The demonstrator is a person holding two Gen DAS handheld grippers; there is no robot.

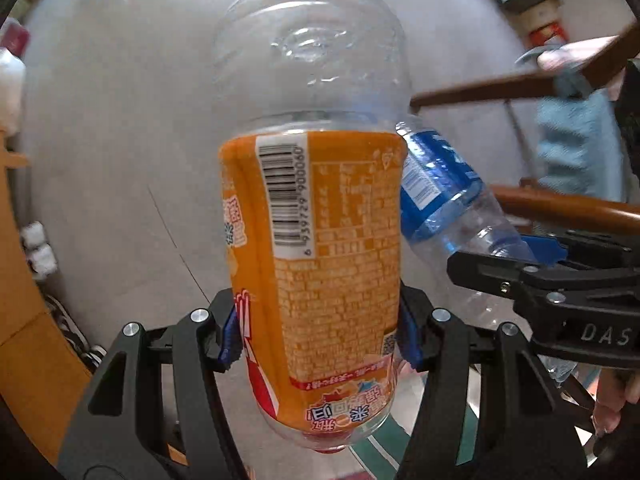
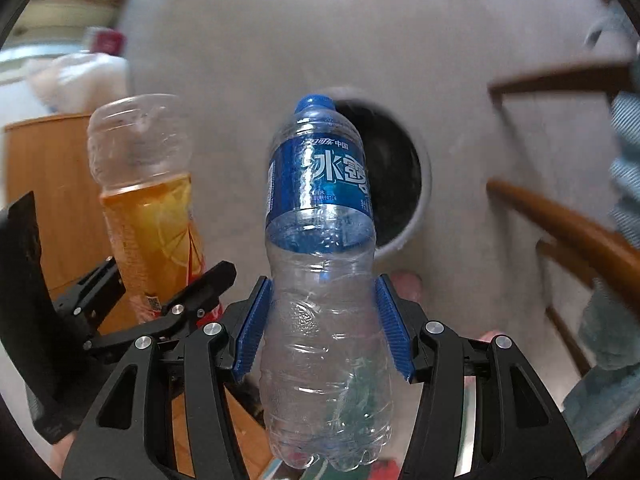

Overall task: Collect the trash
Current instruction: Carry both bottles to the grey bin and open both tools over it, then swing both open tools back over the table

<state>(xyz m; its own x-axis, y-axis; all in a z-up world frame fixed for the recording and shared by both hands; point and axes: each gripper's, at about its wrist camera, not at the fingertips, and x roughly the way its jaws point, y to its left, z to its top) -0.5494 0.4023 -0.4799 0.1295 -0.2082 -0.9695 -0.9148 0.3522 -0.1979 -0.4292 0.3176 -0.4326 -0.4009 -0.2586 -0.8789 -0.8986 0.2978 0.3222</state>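
While both tongs (image 1: 320,332) (image 2: 324,328) grip bottles (image 1: 316,240) (image 2: 320,272), pale floor (image 1: 120,120) lies open ahead.

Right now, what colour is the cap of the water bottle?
Blue, like its label; the water bottle cap shows best in the right wrist view.

A clear plastic bottle (image 1: 312,216) wears an orange label printed with a white barcode panel and red-and-white stripes; a second clear bottle (image 2: 324,264) has a blue cap and blue label with white characters; each black tool (image 1: 320,332) carries ribbed blue pads (image 2: 256,328); the floor (image 2: 280,40) is pale grey; a bin (image 2: 400,184) shows a dark interior.
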